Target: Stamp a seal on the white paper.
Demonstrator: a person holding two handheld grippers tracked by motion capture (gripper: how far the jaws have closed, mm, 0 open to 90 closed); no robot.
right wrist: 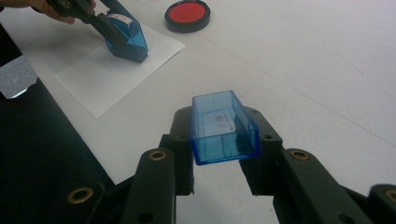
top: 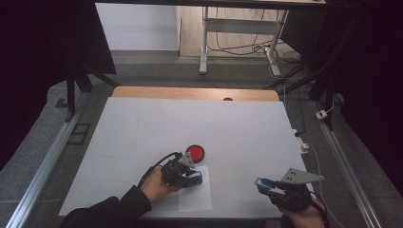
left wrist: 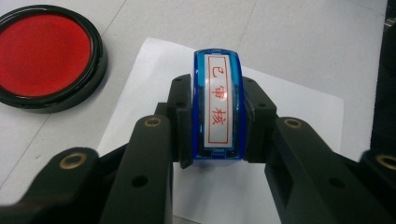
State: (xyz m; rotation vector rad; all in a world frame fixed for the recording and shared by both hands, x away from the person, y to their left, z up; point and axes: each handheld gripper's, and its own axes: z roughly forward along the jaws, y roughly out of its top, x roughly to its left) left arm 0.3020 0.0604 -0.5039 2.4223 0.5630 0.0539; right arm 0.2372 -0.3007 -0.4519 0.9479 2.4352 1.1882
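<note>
My left gripper (top: 194, 178) (left wrist: 217, 116) is shut on a blue stamp (left wrist: 217, 108) (right wrist: 126, 39) with a white label in red characters. The stamp stands base-down on a white paper sheet (top: 196, 196) (left wrist: 285, 98) (right wrist: 93, 77). A round red ink pad (top: 195, 152) (left wrist: 46, 56) (right wrist: 187, 14) in a black case lies just beyond the sheet. My right gripper (top: 263, 185) (right wrist: 223, 135) is shut on the stamp's clear blue cap (right wrist: 223, 127) (top: 261, 183), held above the table at the front right, its open side turned away from the camera.
The table (top: 190, 123) is covered white, with a wooden strip at its far edge. Beyond it stand a metal desk frame (top: 237, 33) and loose cables on the floor. Metal rails run along both sides of the table.
</note>
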